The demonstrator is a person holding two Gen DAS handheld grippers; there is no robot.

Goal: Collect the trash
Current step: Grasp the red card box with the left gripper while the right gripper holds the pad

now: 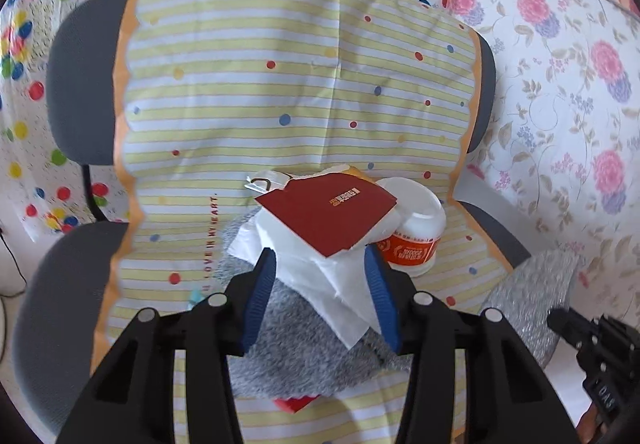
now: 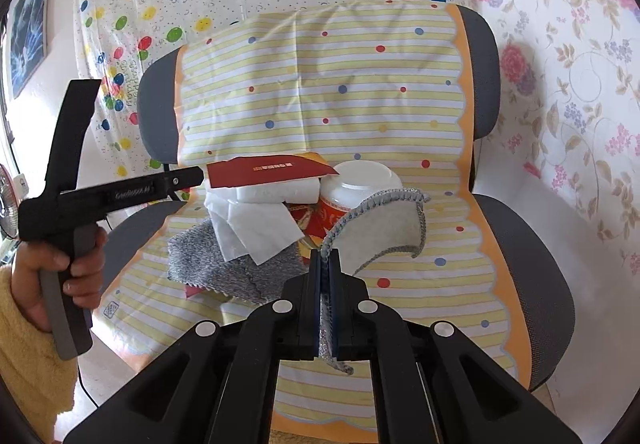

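Note:
On the chair seat lies a heap of trash. My left gripper (image 1: pixel 320 260) has its blue pads closed against a white tissue (image 1: pixel 320 284) that hangs down, under a white foam block (image 2: pixel 276 193) and a dark red card (image 1: pixel 332 211). In the right wrist view the left gripper (image 2: pixel 196 175) reaches this bundle from the left, held by a hand (image 2: pixel 76 264). My right gripper (image 2: pixel 329 256) is shut on the rim of a round grey pad (image 2: pixel 380 228) with a pale underside, held up off the seat; the pad (image 1: pixel 532 296) also shows at the right edge of the left wrist view.
A white-lidded jar with an orange label (image 1: pixel 416 240) stands behind the bundle. A fluffy grey cloth (image 1: pixel 304 332) lies on the striped yellow sheet (image 1: pixel 240 103) over the grey chair (image 2: pixel 520 244), with a red scrap (image 1: pixel 296 404) under it. Patterned sheets hang behind.

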